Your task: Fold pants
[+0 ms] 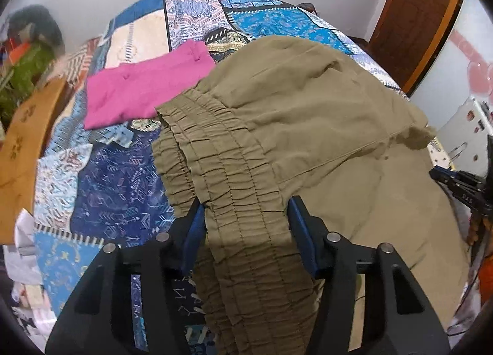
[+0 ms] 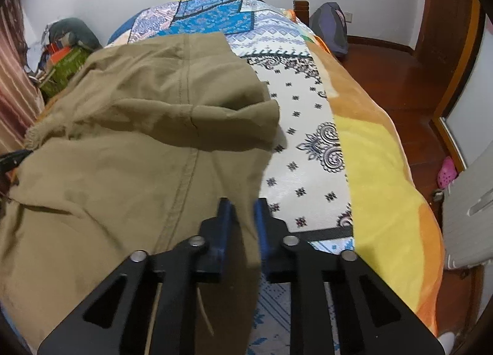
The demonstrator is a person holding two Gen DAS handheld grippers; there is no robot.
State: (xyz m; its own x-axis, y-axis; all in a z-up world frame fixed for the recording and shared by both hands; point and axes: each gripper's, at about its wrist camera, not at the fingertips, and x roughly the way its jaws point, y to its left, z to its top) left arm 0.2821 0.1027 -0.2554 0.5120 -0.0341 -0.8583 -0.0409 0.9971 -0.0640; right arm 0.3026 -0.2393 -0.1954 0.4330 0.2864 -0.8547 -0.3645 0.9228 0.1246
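Note:
Olive-green pants point(image 1: 308, 114) lie folded over on the patterned bedspread point(image 1: 117, 188). Their shirred elastic waistband point(image 1: 234, 201) runs between the blue fingers of my left gripper point(image 1: 246, 216), whose jaws stand wide apart around the band. In the right wrist view the pants point(image 2: 138, 139) cover the left half, with a folded edge on top. My right gripper point(image 2: 243, 216) has its jaws close together, pinching the pants' right edge. The right gripper also shows at the right edge of the left wrist view point(image 1: 456, 182).
A folded pink garment point(image 1: 144, 90) lies on the bed beyond the waistband. A wooden board point(image 1: 24, 145) is at the left. A yellow-orange blanket point(image 2: 385, 170) lines the bed's right side. A backpack point(image 2: 332, 28), wooden floor and door are beyond.

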